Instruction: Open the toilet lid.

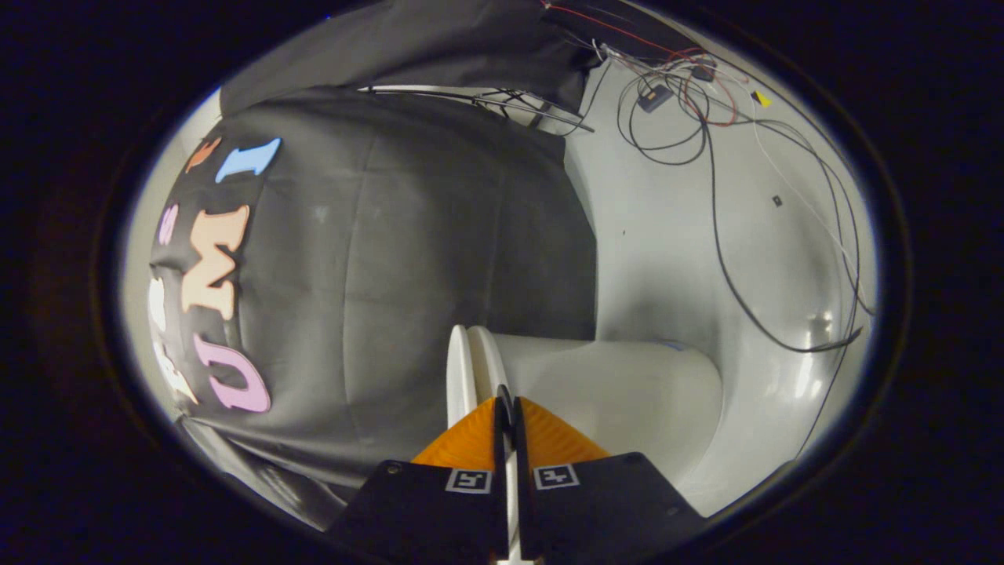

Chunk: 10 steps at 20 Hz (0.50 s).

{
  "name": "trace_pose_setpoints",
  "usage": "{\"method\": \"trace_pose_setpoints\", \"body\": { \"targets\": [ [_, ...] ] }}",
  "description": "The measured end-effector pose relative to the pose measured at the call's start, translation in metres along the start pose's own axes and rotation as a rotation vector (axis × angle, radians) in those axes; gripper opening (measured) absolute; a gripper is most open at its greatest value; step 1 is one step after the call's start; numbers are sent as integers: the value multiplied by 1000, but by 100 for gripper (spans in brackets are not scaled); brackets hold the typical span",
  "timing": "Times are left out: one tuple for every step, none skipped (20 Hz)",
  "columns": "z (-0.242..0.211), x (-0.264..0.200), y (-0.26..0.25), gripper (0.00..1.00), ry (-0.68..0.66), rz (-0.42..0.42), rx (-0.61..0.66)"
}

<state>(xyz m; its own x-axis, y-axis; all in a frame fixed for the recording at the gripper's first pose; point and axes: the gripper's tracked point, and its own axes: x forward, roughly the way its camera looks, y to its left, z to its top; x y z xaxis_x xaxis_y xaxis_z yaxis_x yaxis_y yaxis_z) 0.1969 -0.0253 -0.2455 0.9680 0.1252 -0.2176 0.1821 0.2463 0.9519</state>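
Lid gripped, lifting seemingly underway
The gripper (506,404) has its fingers pinching the toilet lid (475,369) edge, parted slightly from the toilet (627,392); full opening seems unfinished.

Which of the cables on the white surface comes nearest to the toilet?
The long black cable: it leaves the tangle and curves close past the toilet. The red cable lies in the tangle. The gripper's fingers sit almost together at the toilet's rim.

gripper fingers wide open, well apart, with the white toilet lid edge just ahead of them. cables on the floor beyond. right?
Not quite. The gripper view shows the gripper with fingers nearly closed, a thin gap between them. The toilet lid edge is just ahead, cables on the floor beyond.
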Motion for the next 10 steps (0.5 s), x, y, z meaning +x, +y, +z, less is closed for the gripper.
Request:
{"method": "trace_pose_setpoints", "body": {
  "targets": [
    [0, -1, 0, 5, -1, -6, -11],
    [0, -1, -2, 4, 0, -13, -25],
    [0, -2, -1, 3, 1, -17, -43],
    [3, -5, 3, 2, 1, -11, -67],
    [3, -5, 9, 2, -1, -1, -90],
    [-2, -6, 29, 1, -1, 6, -120],
    [-4, -7, 39, 1, -5, 10, -150],
    [-6, -11, 45, 1, -7, 17, -179],
    [-7, -14, 54, 1, -12, 32, -202],
    [-10, -17, 64, 1, -16, 50, -224]
  ]
}}
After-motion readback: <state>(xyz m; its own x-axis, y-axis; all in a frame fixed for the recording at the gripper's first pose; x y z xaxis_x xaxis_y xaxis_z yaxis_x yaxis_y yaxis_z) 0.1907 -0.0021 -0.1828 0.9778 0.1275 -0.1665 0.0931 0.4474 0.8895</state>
